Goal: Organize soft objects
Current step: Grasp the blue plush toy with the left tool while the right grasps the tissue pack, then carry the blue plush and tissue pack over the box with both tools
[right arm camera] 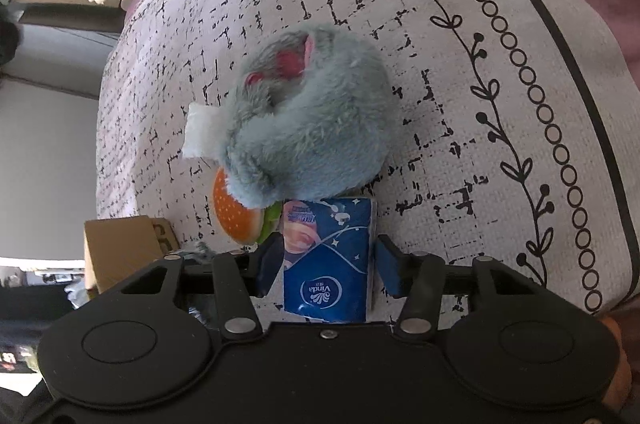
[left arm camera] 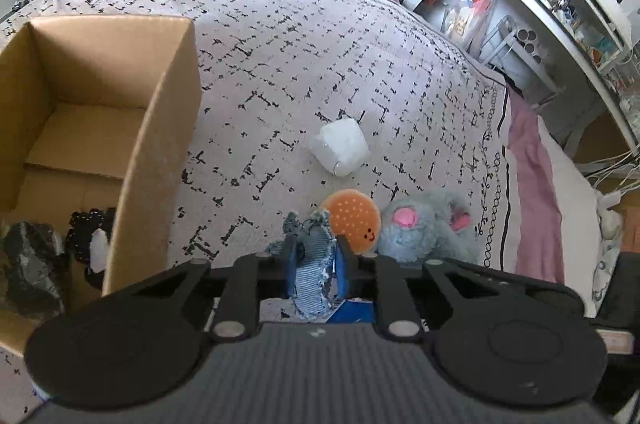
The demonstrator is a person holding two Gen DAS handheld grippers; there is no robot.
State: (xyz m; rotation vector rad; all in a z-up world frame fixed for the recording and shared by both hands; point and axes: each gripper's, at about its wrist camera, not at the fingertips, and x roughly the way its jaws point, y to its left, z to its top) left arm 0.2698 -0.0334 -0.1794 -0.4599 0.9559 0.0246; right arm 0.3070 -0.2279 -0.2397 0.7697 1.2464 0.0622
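Cardboard box (left arm camera: 152,128), dark fabrics (left arm camera: 36,264) inside

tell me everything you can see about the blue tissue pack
The blue tissue pack is a small rectangular packet in glossy blue plastic wrap, printed with white stars, a swirl, a pinkish picture and a white Vinda logo. It lies flat on the patterned bedspread, between the open blue fingers of the right gripper, which do not visibly clamp it. Its far end sits right against the grey plush toy. In the left wrist view only a blue corner shows.
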